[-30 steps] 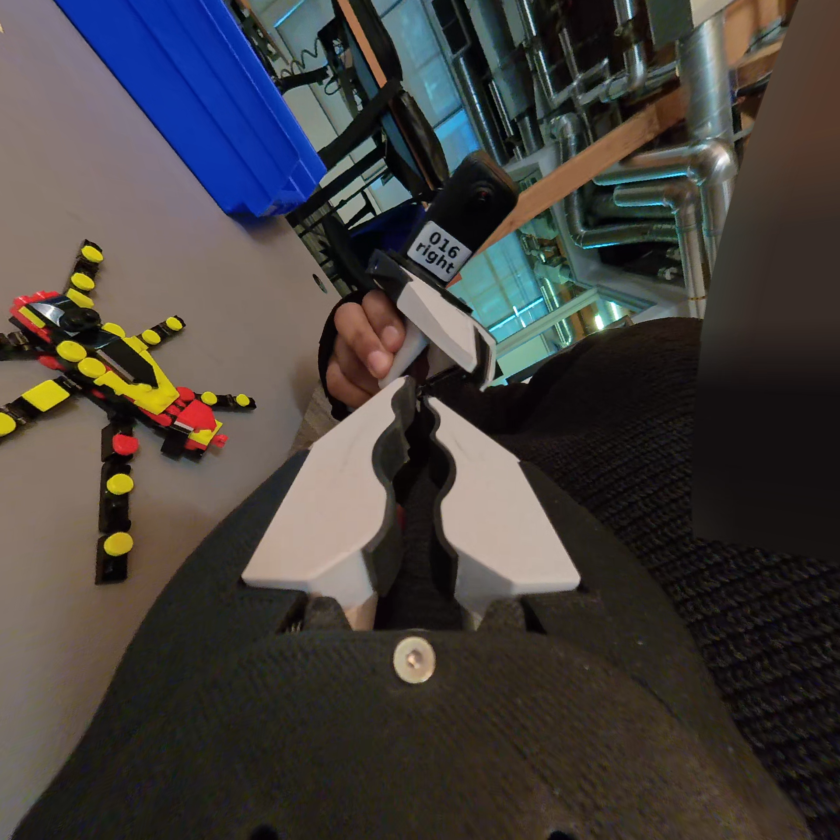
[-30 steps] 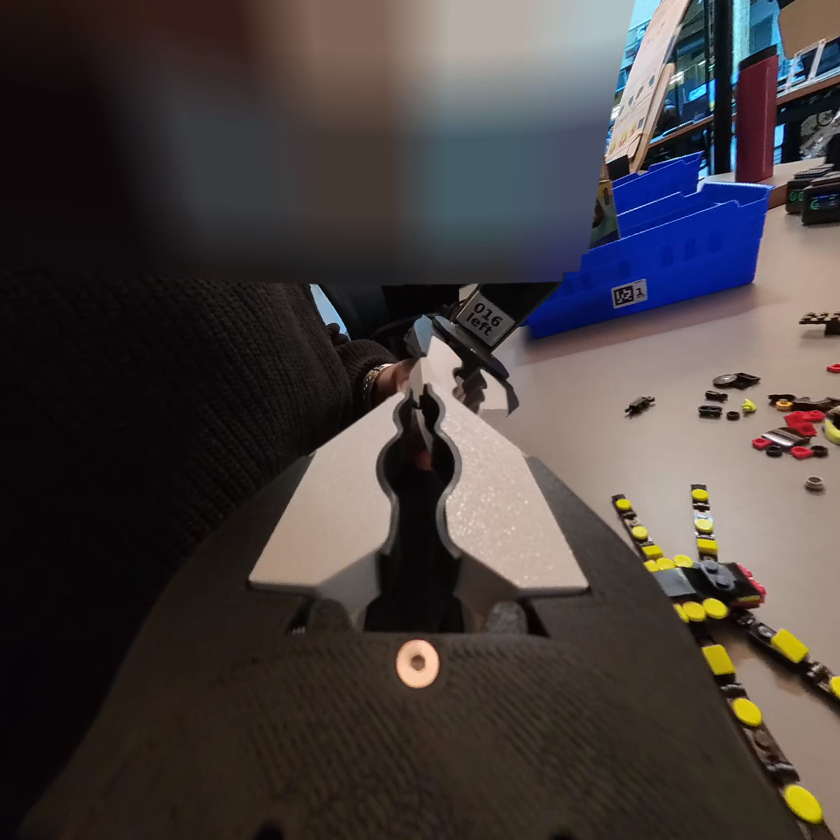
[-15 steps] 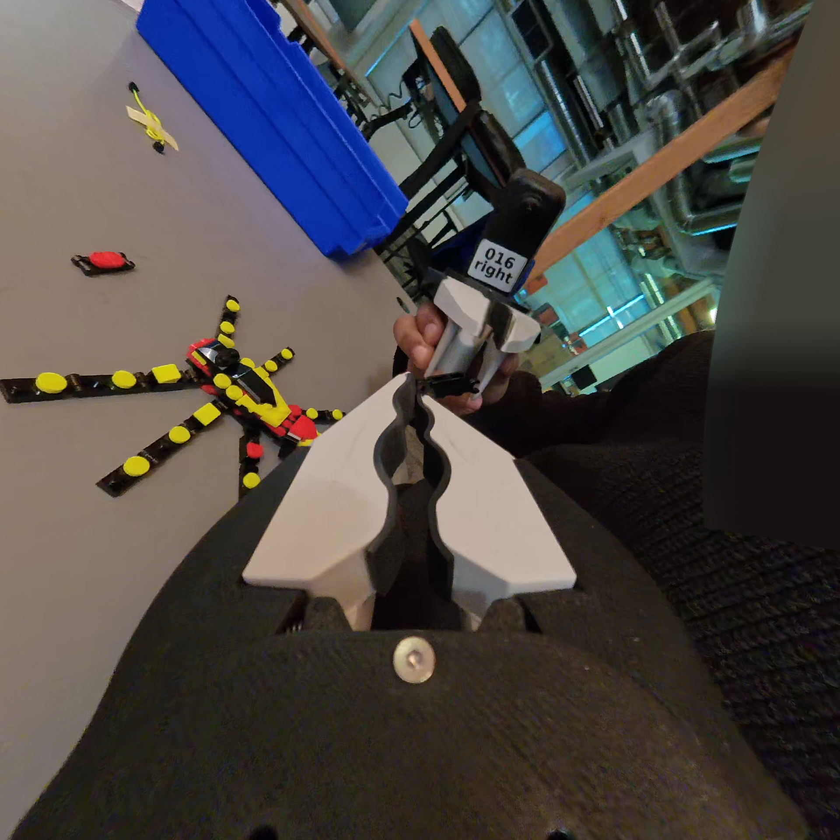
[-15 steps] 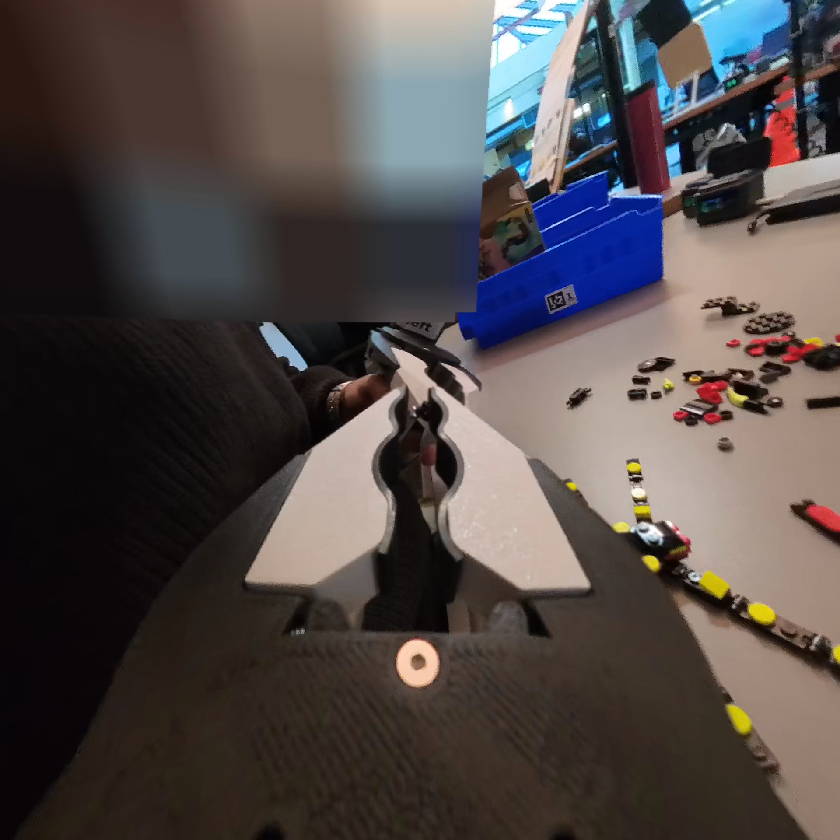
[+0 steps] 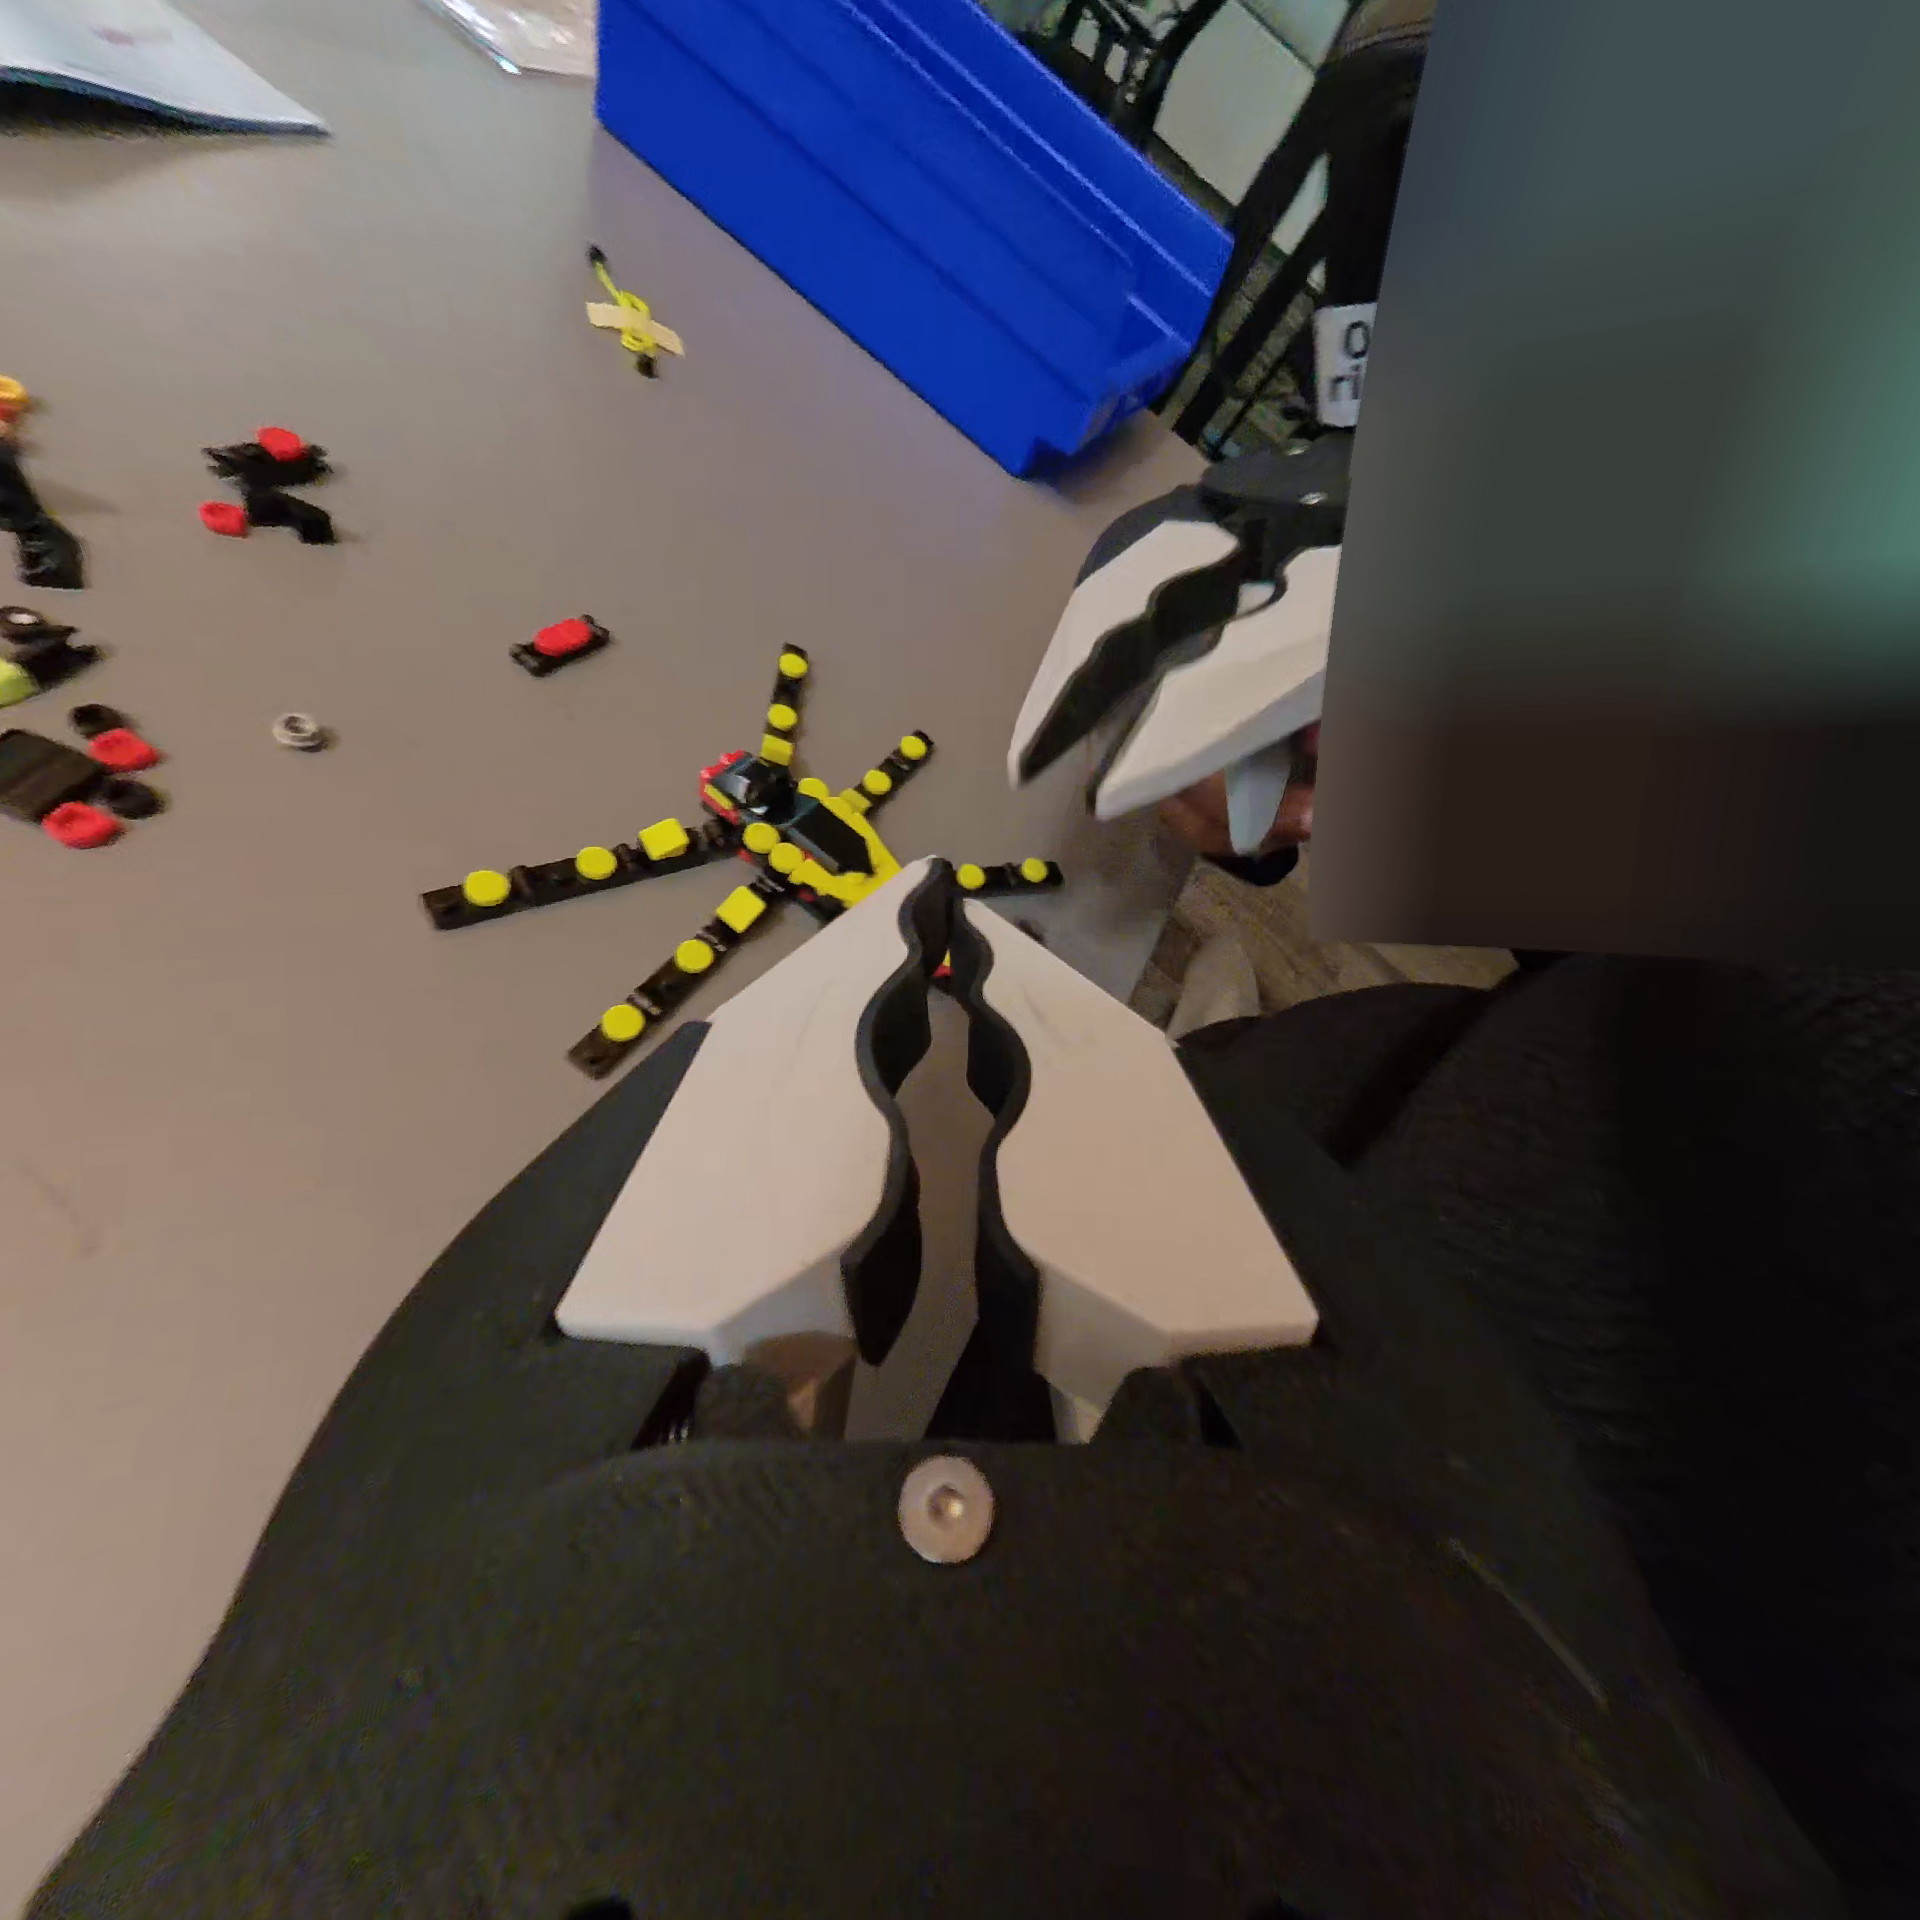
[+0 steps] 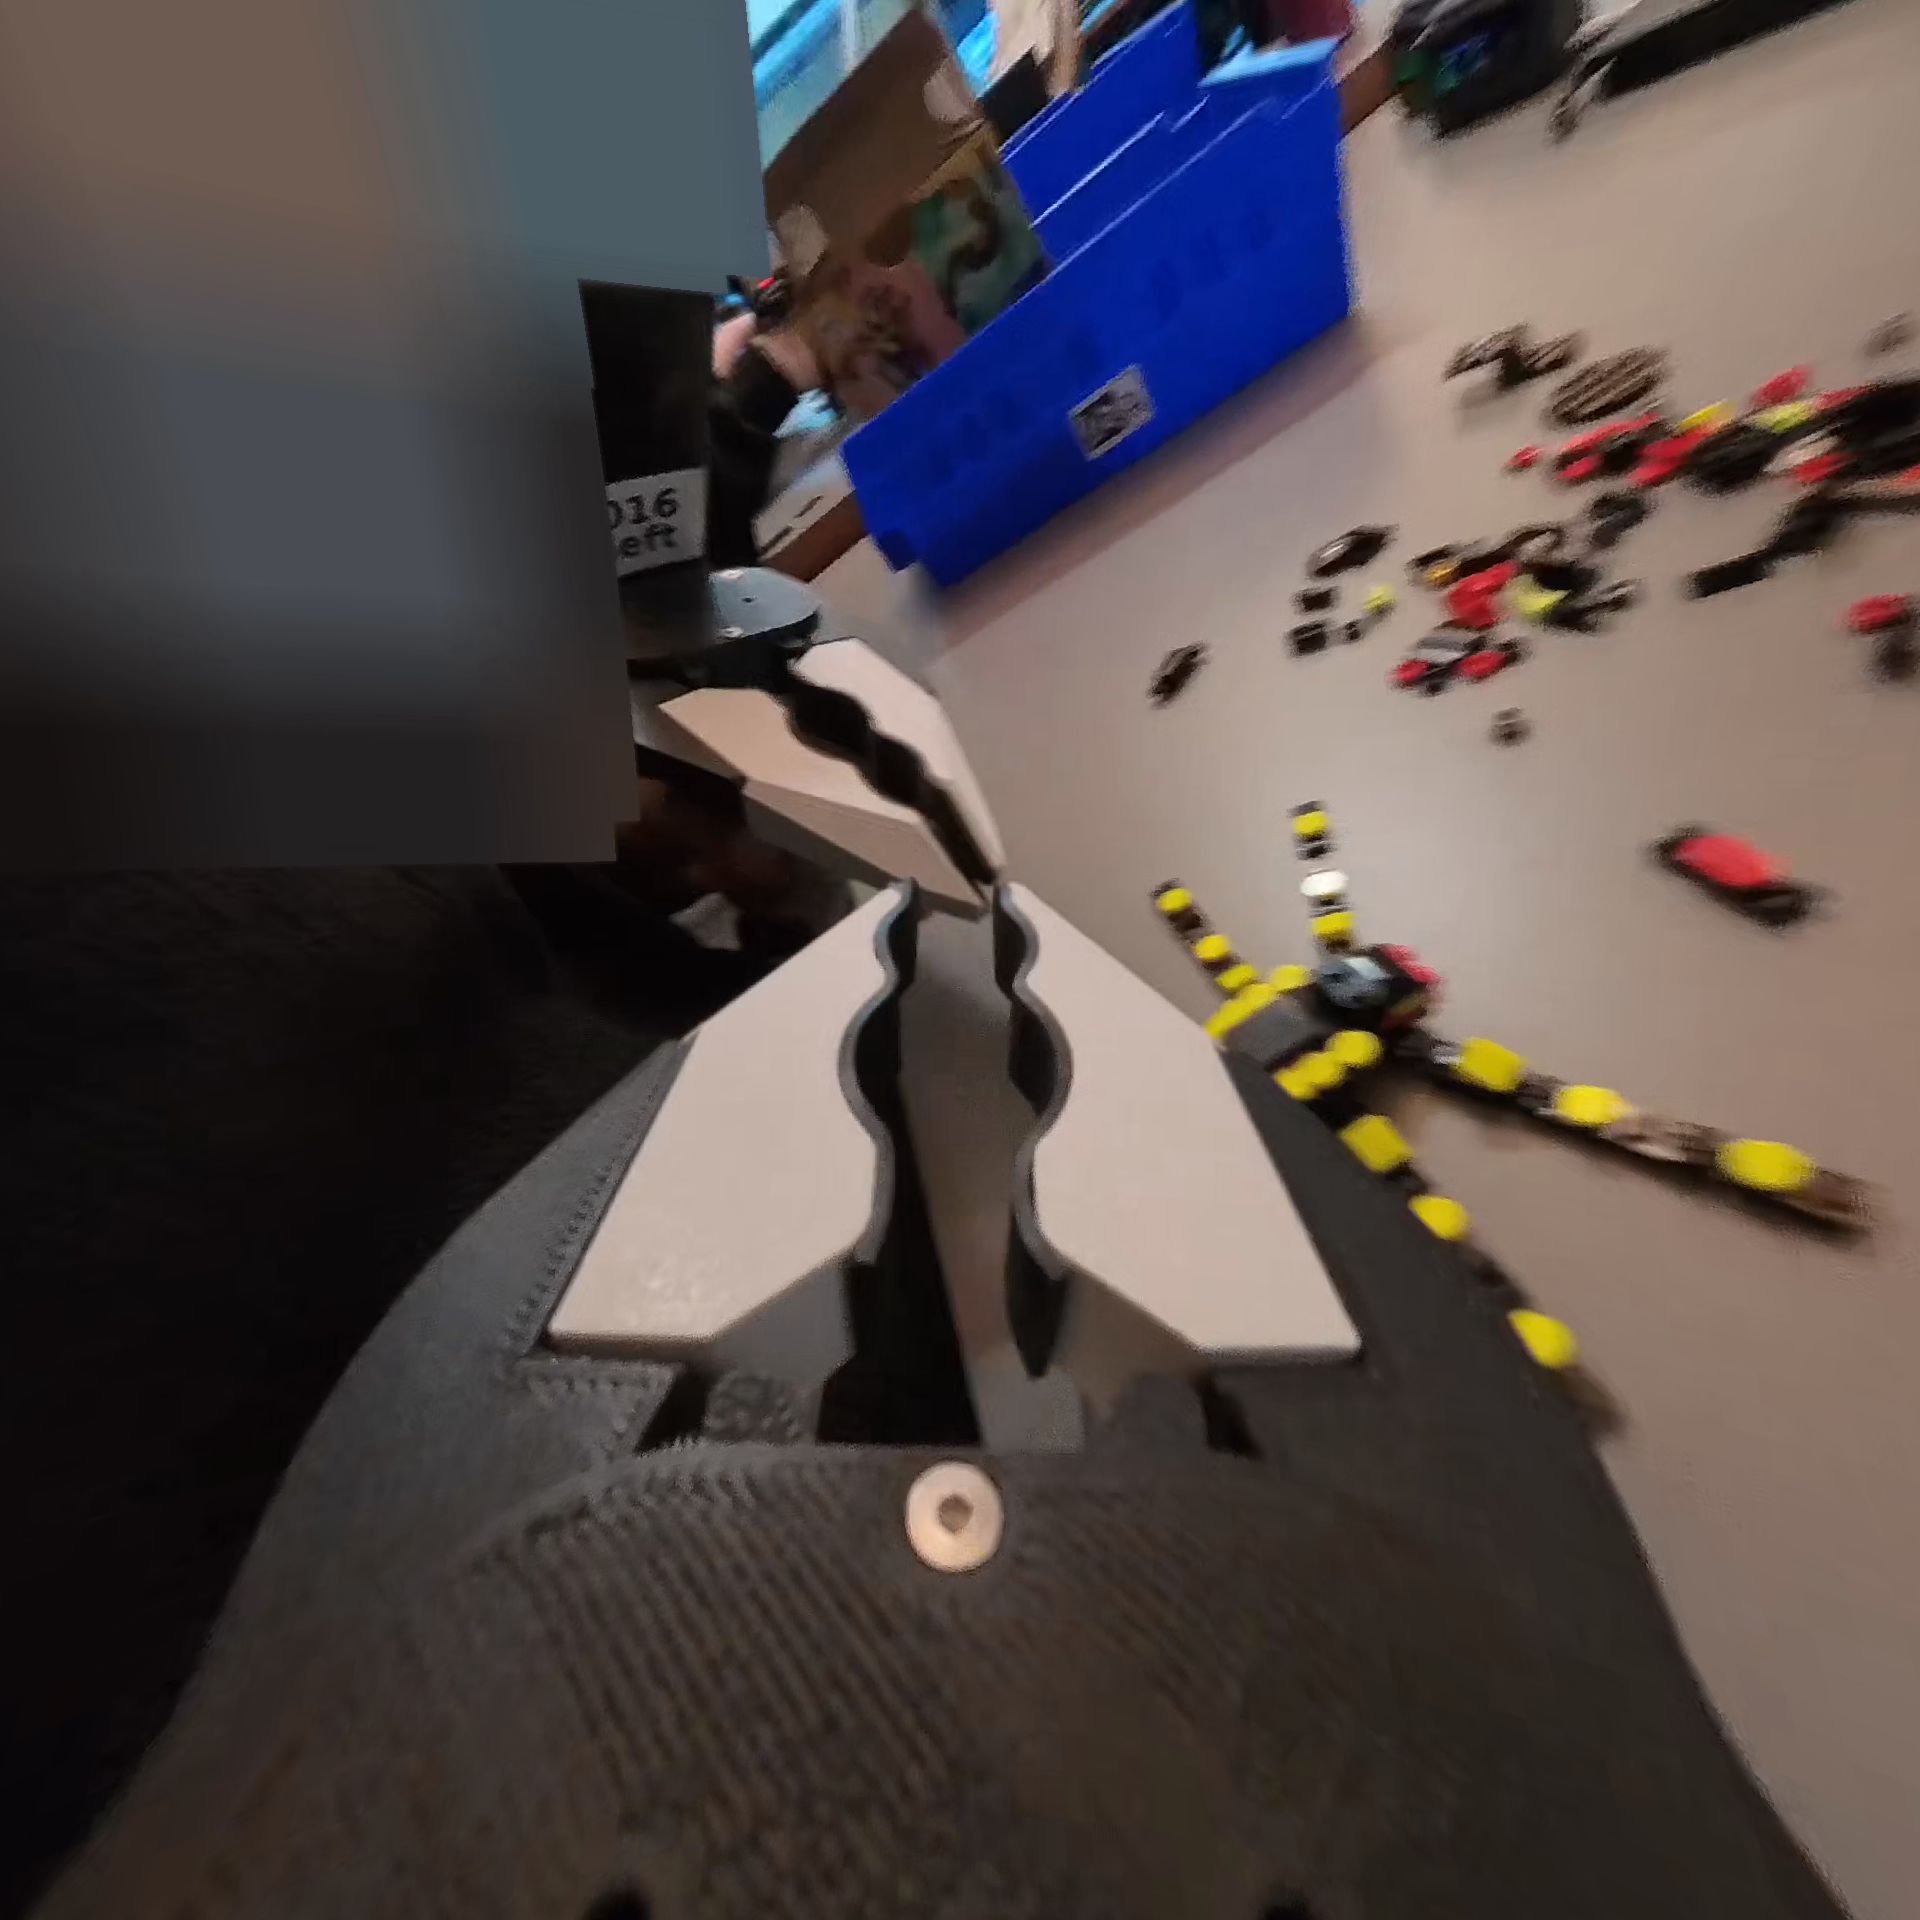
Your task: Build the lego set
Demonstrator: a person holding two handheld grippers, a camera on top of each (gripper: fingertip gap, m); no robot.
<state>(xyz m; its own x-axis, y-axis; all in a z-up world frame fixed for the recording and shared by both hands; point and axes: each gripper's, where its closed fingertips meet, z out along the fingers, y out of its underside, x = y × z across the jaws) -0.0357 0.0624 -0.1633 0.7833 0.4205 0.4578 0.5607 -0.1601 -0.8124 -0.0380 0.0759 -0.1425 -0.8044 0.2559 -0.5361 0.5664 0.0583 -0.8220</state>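
The Lego model (image 5: 800, 831) lies on the grey table (image 5: 416, 1143); it has a red and yellow body and several black arms with yellow round tiles. It also shows in the right wrist view (image 6: 1351, 997). My left gripper (image 5: 935, 878) is shut, its tips just above the model's near end; I see no piece between them. It shows shut in the right wrist view (image 6: 977, 878) too. My right gripper (image 6: 951, 899) is open and empty, right next to the left one's tip. In the left wrist view it (image 5: 1060, 784) hangs over the table edge beside the model.
A blue bin (image 5: 914, 229) stands at the back, also in the right wrist view (image 6: 1143, 364). Loose red, black and yellow pieces (image 5: 83, 769) lie at the left, a red-topped piece (image 5: 561, 639) nearer. More loose pieces (image 6: 1662, 468) are blurred. A booklet (image 5: 135, 73) lies far left. Less than 4 cm separates the two grippers' tips.
Both grippers have swung down from in front of the person's body toward the table and the model. The right gripper has opened and drawn apart from the left.
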